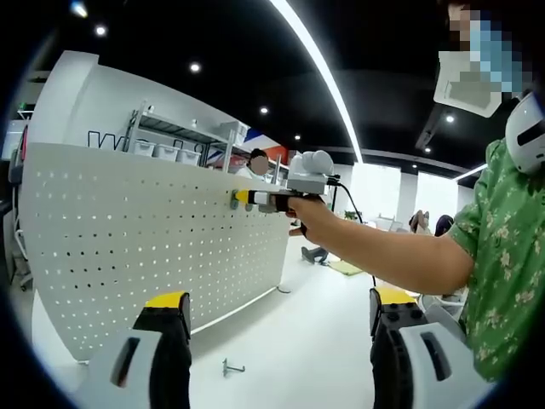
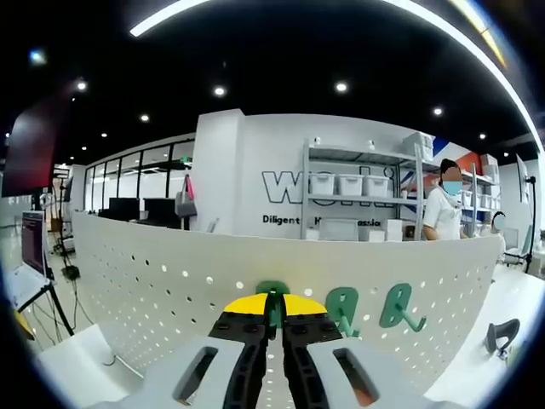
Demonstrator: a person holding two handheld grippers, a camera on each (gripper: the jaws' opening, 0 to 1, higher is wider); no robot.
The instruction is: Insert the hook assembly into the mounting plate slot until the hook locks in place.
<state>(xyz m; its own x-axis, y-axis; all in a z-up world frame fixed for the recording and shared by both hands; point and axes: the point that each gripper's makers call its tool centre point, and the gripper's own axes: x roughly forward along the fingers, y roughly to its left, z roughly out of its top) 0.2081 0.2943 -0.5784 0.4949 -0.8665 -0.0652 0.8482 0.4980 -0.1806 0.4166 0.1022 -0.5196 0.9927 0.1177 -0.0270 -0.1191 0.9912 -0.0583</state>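
I see my right gripper (image 2: 274,317) pinching a green hook (image 2: 272,294) at the pegboard (image 2: 153,281) near its top edge, two more green hooks (image 2: 343,308) just beside. My left gripper (image 1: 277,319) is spread, well off the board. A loose hook (image 1: 232,368) lies on the white table (image 1: 289,341) near the board's foot.

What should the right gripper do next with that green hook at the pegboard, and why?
Probably press the green hook a little farther into the white pegboard, then check that it seats. The right gripper is shut on it right at the board, and two green hooks already hang beside it.
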